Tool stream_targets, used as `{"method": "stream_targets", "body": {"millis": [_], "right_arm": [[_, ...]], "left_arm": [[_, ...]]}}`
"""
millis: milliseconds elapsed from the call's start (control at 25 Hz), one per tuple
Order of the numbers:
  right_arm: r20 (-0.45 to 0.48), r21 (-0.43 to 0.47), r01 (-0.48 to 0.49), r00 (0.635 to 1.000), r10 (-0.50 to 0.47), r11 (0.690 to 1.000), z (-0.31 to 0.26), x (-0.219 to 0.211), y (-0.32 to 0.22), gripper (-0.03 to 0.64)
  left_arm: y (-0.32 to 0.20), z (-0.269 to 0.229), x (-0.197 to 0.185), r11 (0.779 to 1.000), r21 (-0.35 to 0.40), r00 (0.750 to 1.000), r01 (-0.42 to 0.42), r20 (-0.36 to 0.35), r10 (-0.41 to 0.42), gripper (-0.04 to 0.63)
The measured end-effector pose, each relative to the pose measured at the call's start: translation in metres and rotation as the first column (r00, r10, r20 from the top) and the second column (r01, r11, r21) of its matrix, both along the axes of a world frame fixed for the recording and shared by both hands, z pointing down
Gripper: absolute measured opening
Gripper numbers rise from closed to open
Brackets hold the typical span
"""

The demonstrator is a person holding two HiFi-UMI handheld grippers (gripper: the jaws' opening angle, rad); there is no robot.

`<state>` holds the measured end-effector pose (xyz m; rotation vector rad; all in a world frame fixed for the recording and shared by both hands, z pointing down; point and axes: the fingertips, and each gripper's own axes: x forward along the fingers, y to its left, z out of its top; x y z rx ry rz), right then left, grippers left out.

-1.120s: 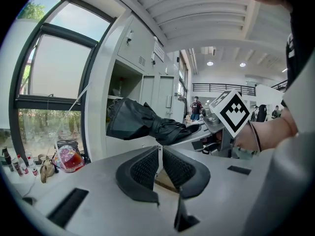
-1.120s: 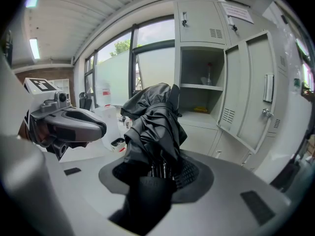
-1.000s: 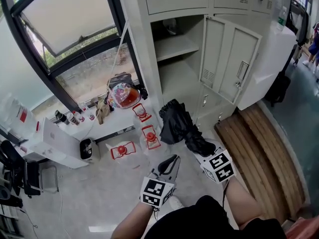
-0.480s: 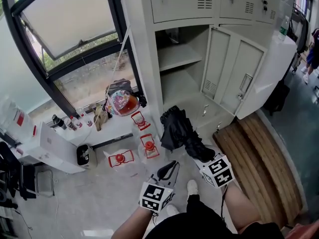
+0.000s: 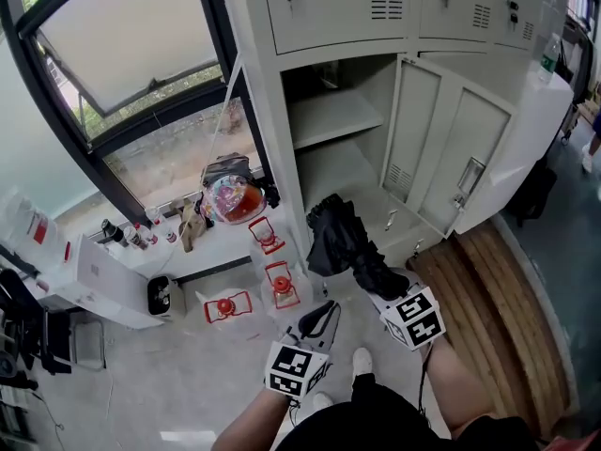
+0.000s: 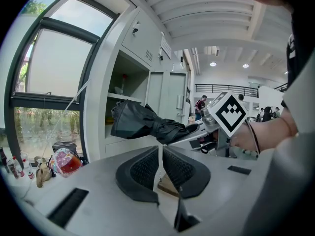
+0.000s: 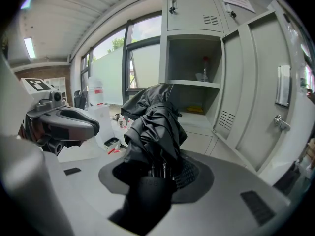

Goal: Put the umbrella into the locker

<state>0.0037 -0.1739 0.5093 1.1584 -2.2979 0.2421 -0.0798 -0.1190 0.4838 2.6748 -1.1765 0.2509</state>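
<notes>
Right gripper view shows the right gripper pinching the folded black umbrella near its handle end, both pads pressed on the bundled ribs and cloth. From the jaws the umbrella's long axis runs away from the camera and a little upward, so the loose cloth end points at the open locker.

In the head view the right gripper is at lower centre-right. The umbrella goes from it up and to the left in the frame, and its far end lies over the lower part of the open compartment. It hangs in the air, touching no surface. Whether its end already passes the locker's front edge, I cannot tell.

The left gripper has its jaws pressed together with only a thin slit, and nothing is between them. In the head view the left gripper is just to the lower left of the right one, and apart from the umbrella.

By count: one umbrella and two grippers. The locker has one open door, swung to the right, and one shelf that divides the open compartment in two levels. On the floor at the left of the locker there are three small red objects, below a large window.
</notes>
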Motion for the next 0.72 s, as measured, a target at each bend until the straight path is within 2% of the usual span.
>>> {"method": "stream_targets", "body": {"millis": [720], "right_arm": [[-0.02,0.005,0.061,0.998,-0.061,0.998,-0.001,0.03,-0.098,0.227]], "left_arm": [[-0.084,-0.005,0.048,0.999,0.021,0.999,0.045,-0.007,-0.045,0.029]]}}
